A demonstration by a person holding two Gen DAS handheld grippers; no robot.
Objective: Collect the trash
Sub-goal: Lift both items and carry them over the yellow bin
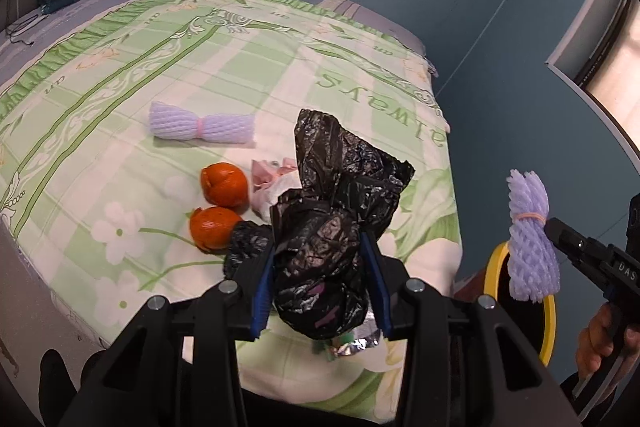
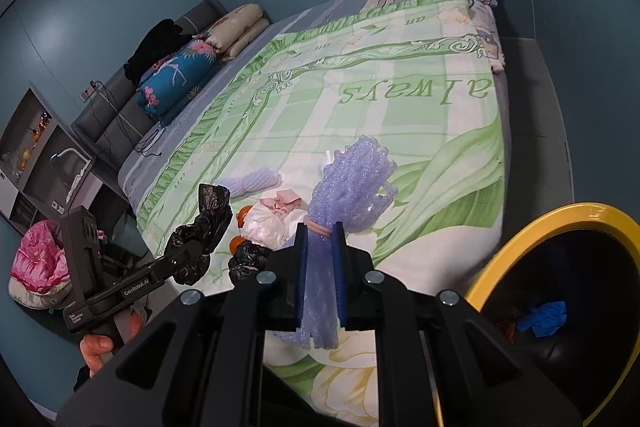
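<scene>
Above the green floral bedspread (image 1: 248, 59): crumpled black plastic bag (image 1: 328, 251) clamped in left gripper (image 1: 322, 267); banded lilac foam-net bundle (image 2: 348, 187) pinched in right gripper (image 2: 320, 247), near the yellow-rimmed black bin (image 2: 560, 215).

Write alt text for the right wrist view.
The right gripper clamps a purple foam fruit net above a green floral bed, beside a yellow-rimmed bin. At left, the left gripper holds a crumpled black plastic bag.
</scene>
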